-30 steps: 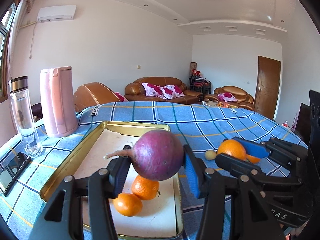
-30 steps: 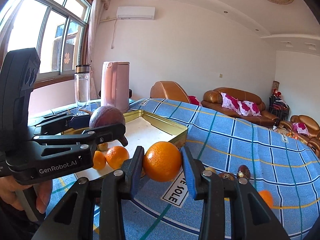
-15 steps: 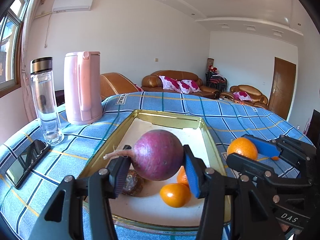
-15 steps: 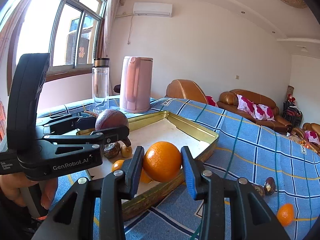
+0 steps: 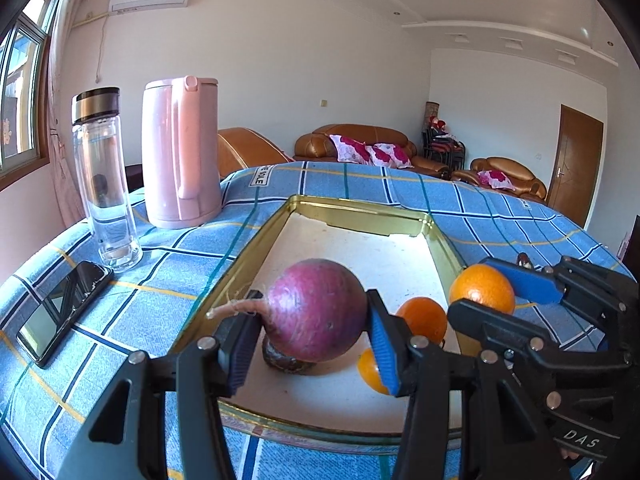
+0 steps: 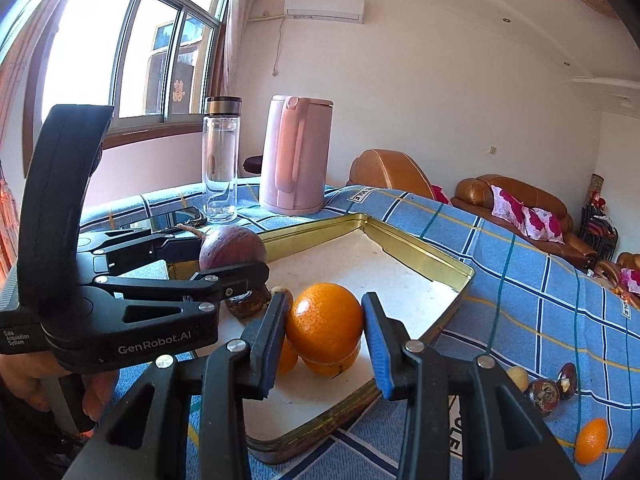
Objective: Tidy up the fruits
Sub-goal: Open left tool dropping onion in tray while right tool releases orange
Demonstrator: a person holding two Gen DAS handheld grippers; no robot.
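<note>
The far half of the gold tray (image 5: pixel 362 213) is lying bare, its white floor giving open room beyond the fruit. Near the front, two loose oranges (image 5: pixel 424 316) and a dark brown fruit (image 5: pixel 280 360) are crowding the floor under the purple onion (image 5: pixel 318 310). The left gripper (image 5: pixel 310 346) and right gripper (image 6: pixel 326 334) are hanging close side by side over that same end. Left of the tray, a pink kettle (image 5: pixel 182 152), a glass bottle (image 5: pixel 102 176) and a phone (image 5: pixel 60 314) are taking up the cloth. Small fruits (image 6: pixel 548 388) are lying scattered on the tablecloth (image 6: pixel 520 280) to the right.
</note>
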